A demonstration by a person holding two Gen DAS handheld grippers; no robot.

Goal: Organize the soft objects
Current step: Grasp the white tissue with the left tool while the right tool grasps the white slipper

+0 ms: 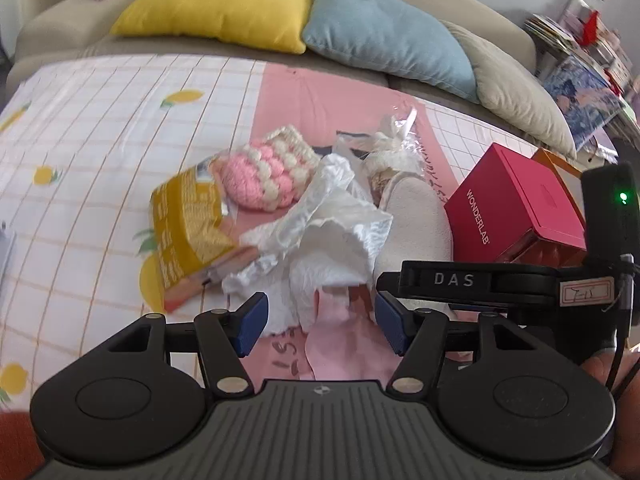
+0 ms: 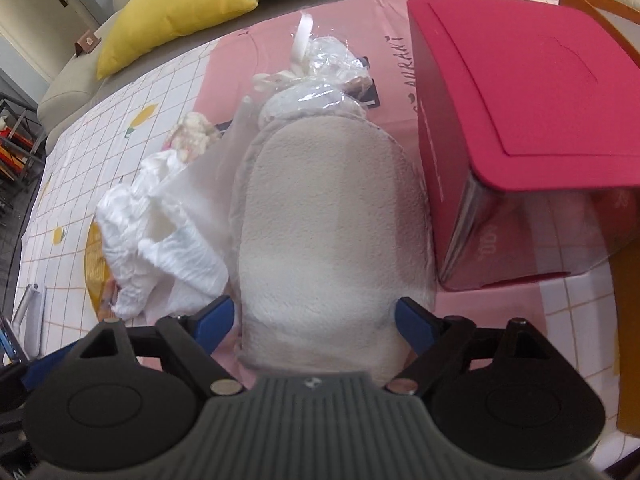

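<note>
A pile of soft things lies on the patterned cloth. A crumpled white tissue (image 1: 316, 236) lies just ahead of my open left gripper (image 1: 320, 324), over a pink cloth (image 1: 340, 344). Behind it are a pink and cream knitted piece (image 1: 264, 176), a yellow packet (image 1: 188, 228) and a clear bag with cream items (image 1: 396, 148). A beige fleece slipper (image 2: 332, 216) fills the right wrist view; my open right gripper (image 2: 316, 320) straddles its near end, jaws on either side, not visibly pressing. The tissue (image 2: 160, 232) lies left of it.
A red WONDERLAB box (image 2: 520, 120) stands right of the slipper, with an orange box edge (image 2: 628, 340) beyond. Yellow (image 1: 216, 4), blue (image 1: 384, 36) and beige (image 1: 520, 84) cushions line the sofa behind. Shelves with books (image 1: 580, 48) stand at far right.
</note>
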